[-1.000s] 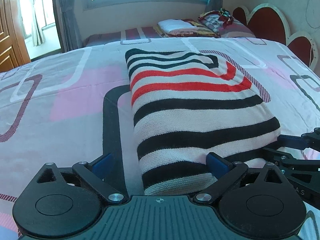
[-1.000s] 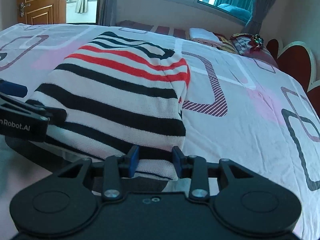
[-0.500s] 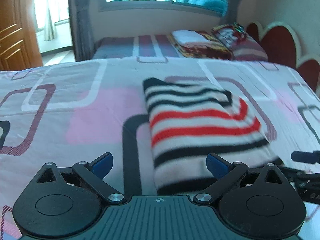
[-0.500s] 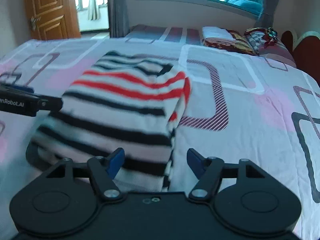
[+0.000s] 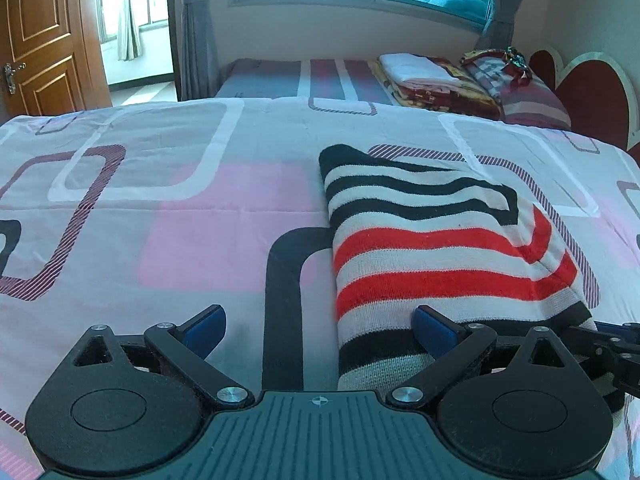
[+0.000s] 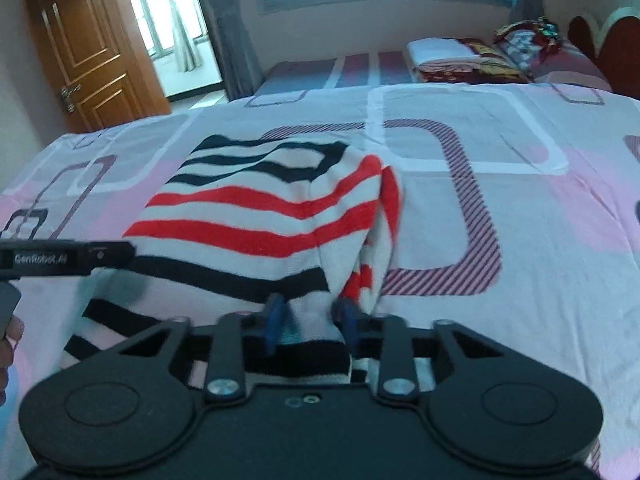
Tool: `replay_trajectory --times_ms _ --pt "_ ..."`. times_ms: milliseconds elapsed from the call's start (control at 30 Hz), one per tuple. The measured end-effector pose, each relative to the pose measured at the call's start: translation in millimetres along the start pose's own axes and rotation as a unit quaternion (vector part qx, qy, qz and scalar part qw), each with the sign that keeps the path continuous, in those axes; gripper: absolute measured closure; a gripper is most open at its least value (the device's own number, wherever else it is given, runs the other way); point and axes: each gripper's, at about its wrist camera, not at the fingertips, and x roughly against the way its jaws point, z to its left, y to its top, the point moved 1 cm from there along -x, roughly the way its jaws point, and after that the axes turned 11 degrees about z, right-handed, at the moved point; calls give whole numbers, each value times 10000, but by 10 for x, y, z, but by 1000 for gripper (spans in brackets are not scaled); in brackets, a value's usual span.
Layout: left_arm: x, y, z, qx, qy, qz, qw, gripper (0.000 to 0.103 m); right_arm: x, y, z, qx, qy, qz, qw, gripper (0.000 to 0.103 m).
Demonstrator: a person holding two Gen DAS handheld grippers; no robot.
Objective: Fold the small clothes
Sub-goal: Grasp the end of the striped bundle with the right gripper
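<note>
Item: striped knit garment (image 5: 436,256) of black, white and red bands, lying folded on the pink-and-grey patterned bedsheet (image 5: 168,216) — the landmark for all that follows.

Right gripper (image 6: 310,316): blue-padded fingers drawn in close, pinching the garment's near right corner, with white knit bunched between the pads. Half a second ago these same fingers stood spread and empty just short of that hem; a second ago they were closed on it. So: a release, then a fresh grip.

Left gripper (image 5: 320,330): fingers spread wide, holding nothing. It straddles the garment's near left edge, one pad over bare sheet to the left of the garment, the other over the black band at the hem. It was as wide at both earlier moments.

Condition of garment: the near right corner is lifted and puckered, the layers at that side parting; the far end lies flat. The view is blurred there, so the layer count is uncertain.

Reading: the re-grip suggests another fold is being started from the near end — likely carried toward the far end, with the left side not yet taken up.

Beyond the garment: a stack of folded linens (image 5: 416,70), a wooden door (image 5: 44,36).
</note>
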Motion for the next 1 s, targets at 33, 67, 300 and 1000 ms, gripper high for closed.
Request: replay_trajectory --times_ms 33,67,300,1000 --pt "5 0 -2 -8 -1 -3 10000 4 11 -8 17 29 -18 -35 10000 83" --pt "5 2 -9 -17 -8 -1 10000 4 36 -23 52 132 -89 -98 9998 86" --pt "-37 -13 -40 -19 -213 68 9997 2 162 -156 7 205 -397 -202 9988 94" --pt "-71 63 158 309 -718 272 9966 0 120 114 -152 -709 189 -150 9972 28"
